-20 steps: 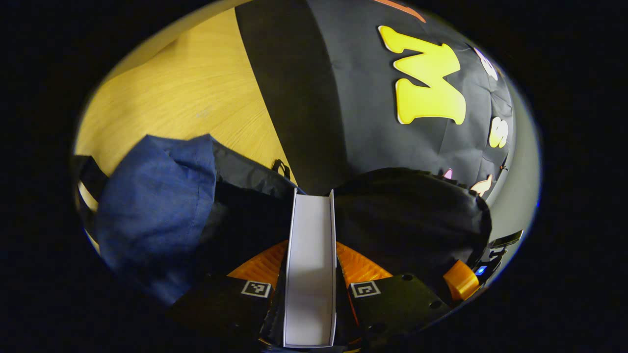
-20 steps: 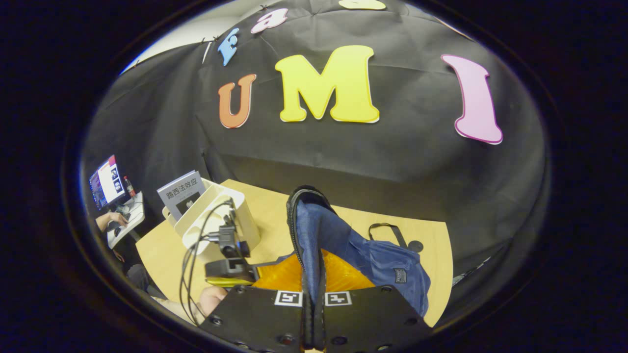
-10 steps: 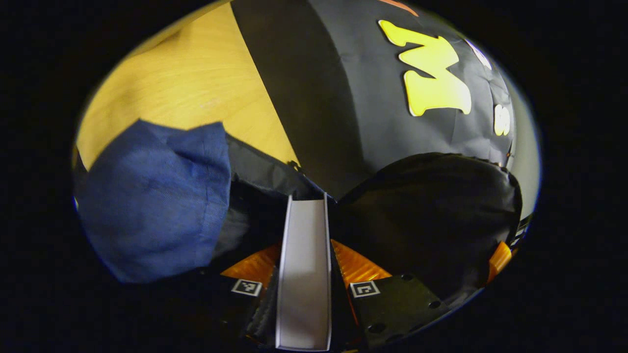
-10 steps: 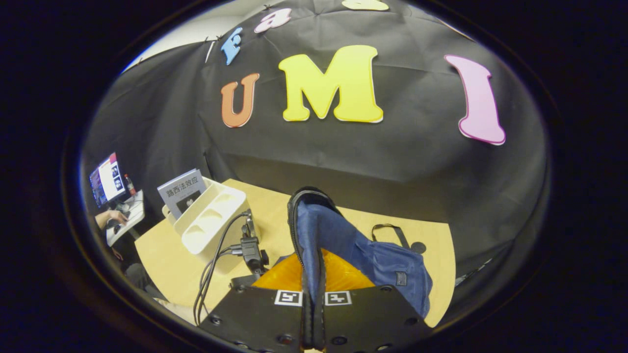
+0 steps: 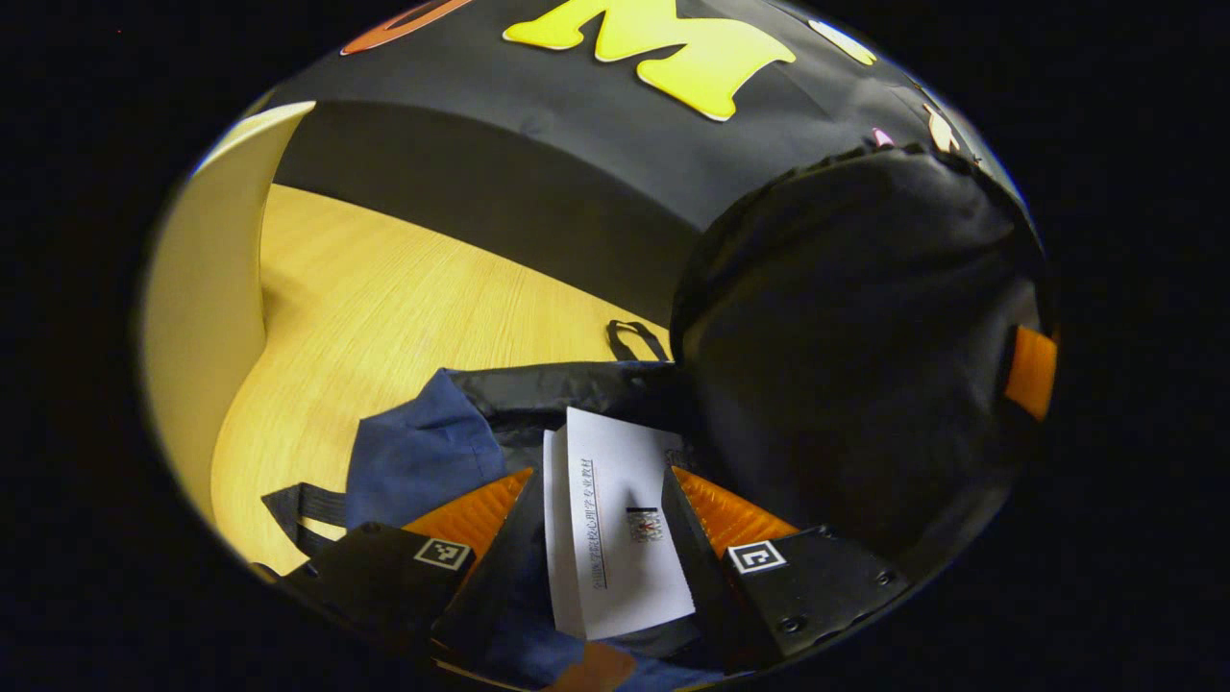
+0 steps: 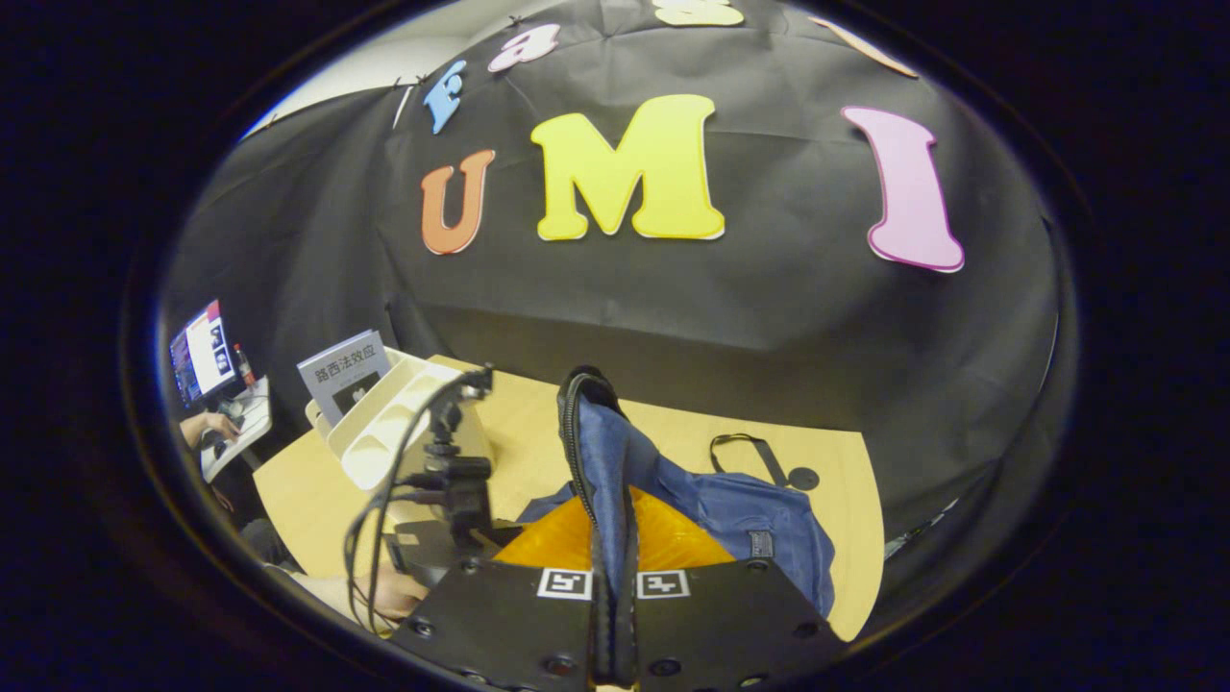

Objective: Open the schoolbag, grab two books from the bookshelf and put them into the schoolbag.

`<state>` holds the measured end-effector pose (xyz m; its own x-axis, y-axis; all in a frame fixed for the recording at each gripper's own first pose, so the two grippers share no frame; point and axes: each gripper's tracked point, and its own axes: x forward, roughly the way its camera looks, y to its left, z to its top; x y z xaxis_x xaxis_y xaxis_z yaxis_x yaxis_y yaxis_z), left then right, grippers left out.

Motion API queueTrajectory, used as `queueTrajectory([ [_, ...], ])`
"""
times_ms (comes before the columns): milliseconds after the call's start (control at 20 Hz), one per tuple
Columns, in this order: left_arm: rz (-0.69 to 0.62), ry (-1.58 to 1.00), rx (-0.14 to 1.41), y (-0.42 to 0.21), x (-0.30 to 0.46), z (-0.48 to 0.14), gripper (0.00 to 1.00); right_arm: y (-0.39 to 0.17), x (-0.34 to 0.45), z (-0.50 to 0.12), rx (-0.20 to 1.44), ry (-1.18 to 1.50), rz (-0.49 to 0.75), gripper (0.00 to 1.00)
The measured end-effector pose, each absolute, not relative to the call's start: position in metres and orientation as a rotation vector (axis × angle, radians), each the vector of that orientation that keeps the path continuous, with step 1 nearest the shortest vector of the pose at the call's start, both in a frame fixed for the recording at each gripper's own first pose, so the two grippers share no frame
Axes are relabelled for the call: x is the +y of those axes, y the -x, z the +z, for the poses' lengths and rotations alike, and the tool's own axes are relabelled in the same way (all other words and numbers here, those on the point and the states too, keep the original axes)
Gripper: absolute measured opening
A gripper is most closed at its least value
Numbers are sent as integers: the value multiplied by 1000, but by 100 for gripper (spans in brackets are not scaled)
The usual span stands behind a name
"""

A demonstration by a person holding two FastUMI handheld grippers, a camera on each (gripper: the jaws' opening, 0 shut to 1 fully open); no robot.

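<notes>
The white book (image 5: 620, 524) leans loose between the spread fingers of my left gripper (image 5: 598, 473), back cover showing, its lower end down in the mouth of the blue schoolbag (image 5: 413, 457). The left gripper is open. My right gripper (image 6: 615, 514) is shut on the schoolbag's black zip edge (image 6: 581, 423) and holds that flap up; the flap's dark lining (image 5: 846, 336) looms on the right in the left gripper view. The rest of the schoolbag (image 6: 750, 509) lies on the table. In the right gripper view the left gripper (image 6: 452, 481) with its cables hovers beside the bag.
A white bookshelf (image 6: 384, 428) stands at the table's left with a grey book (image 6: 344, 370) upright in it; its wall (image 5: 202, 317) is close on the left. The wooden table (image 6: 836, 519) ends near the black cloth wall. A person's hand works at a desk (image 6: 216, 423) beyond.
My left gripper has tipped down over the bag and its fingers have spread. The book, earlier pinched edge-on, now sits askew with its cover showing. The right gripper keeps its hold.
</notes>
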<state>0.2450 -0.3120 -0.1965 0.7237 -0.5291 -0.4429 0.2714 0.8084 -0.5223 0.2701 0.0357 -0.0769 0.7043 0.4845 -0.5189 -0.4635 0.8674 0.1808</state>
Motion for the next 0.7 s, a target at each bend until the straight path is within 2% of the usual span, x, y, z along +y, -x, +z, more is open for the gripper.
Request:
queueTrajectory([
  [50,-449,424,604,-243,-302,-189,97,-270,33,-76,578,-39,522,2],
  [100,-445,400,583,-242,-291,-179,90,-270,31,-77,571,-44,518,2],
  [400,-496,235,456,-213,-250,-113,94,-263,35,-93,569,-80,530,2],
  [500,-490,168,398,-209,-233,-90,98,-259,42,-96,574,-82,541,2],
  [700,-441,122,350,-202,-188,-61,98,-259,57,-102,584,-90,561,2],
])
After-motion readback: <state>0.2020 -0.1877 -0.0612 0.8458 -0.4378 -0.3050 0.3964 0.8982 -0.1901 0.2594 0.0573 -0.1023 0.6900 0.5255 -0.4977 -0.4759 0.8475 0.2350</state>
